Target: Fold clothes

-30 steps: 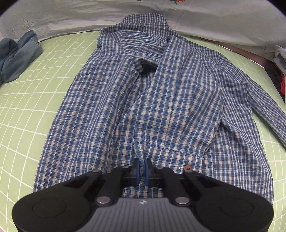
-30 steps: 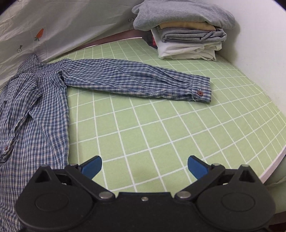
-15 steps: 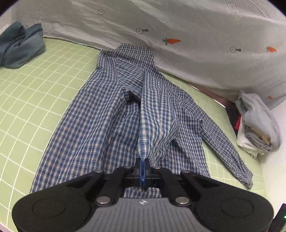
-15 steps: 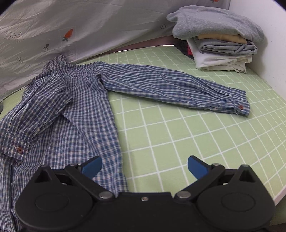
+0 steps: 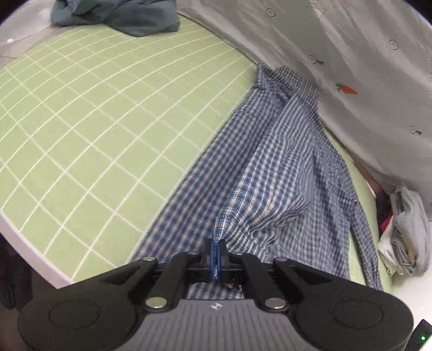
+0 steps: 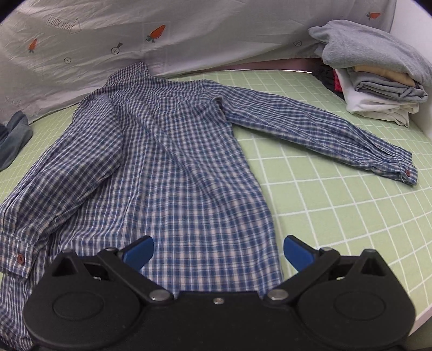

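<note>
A blue-and-white checked shirt (image 6: 183, 167) lies spread on the green grid mat (image 6: 337, 216), collar toward the back. Its right sleeve (image 6: 324, 135) stretches out to the right, flat on the mat. The left sleeve (image 6: 67, 175) is drawn across the body, and its buttoned cuff (image 6: 19, 259) shows at the lower left. My left gripper (image 5: 215, 253) is shut on a pinch of the shirt (image 5: 283, 175), lifting the cloth into a taut ridge. My right gripper (image 6: 218, 249) hangs open over the hem with nothing between its fingers.
A stack of folded clothes (image 6: 378, 81) stands at the back right corner. A crumpled blue garment (image 5: 121, 16) lies at the far left. A white cloth printed with carrots (image 6: 189, 32) hangs behind the mat. The table's white front edge (image 5: 27, 235) is close by.
My left gripper has swung left and up with the shirt cloth still pinched. My right gripper has moved left, from over the bare mat to over the shirt's hem, and stays open.
</note>
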The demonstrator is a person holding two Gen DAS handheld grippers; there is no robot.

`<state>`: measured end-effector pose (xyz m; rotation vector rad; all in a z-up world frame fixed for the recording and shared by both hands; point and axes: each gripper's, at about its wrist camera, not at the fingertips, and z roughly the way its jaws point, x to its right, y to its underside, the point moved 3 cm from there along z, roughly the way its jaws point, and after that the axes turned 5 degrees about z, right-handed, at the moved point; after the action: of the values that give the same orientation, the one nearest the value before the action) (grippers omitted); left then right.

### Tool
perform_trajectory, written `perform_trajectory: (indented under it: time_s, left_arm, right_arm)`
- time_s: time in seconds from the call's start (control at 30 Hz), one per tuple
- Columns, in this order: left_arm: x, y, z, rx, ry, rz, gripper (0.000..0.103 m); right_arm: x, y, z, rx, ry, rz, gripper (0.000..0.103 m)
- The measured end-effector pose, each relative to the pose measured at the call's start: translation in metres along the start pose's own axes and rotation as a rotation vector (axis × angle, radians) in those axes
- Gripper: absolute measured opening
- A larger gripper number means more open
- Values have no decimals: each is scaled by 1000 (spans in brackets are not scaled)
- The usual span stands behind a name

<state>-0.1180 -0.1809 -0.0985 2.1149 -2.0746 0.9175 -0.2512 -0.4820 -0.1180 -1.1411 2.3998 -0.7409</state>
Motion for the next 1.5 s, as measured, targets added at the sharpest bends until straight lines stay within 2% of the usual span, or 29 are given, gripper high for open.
perform_trajectory:
  time_s: [0.13,0.27,0.37,0.43,0.5,0.63,0.7,1.0,1.27,1.5]
  left_arm:
    - [-13,6,19,-64,-64,15,4]
    - [-18,7,28,-100,-85,39,9]
    - [-13,3,27,-102,-89,66,24]
    - [-7,-2,24,-83,-103,97,53]
    - [1,-8,19,-61,-116,133,71]
    - [23,-22,9,-8,-142,215,84]
    - [33,-27,7,10,-152,245,87]
    - [70,-41,7,53,-163,343,88]
    - [92,-59,28,55,-178,352,90]
    - [107,-87,59,45,-194,338,90]
  right_arm:
    - [-5,12,-4,-21,21,-15,103]
    - [-5,20,-11,-25,45,-13,103]
    - [-2,21,-15,-20,59,7,103]
    - [0,21,-17,-16,68,21,103]
    - [3,22,-20,-10,77,36,103]
    - [10,11,-20,23,74,87,103]
    - [13,6,-19,37,69,111,103]
    - [29,-23,-6,84,59,217,103]
    - [59,-41,12,82,90,313,103]
    - [97,-58,47,40,132,437,103]
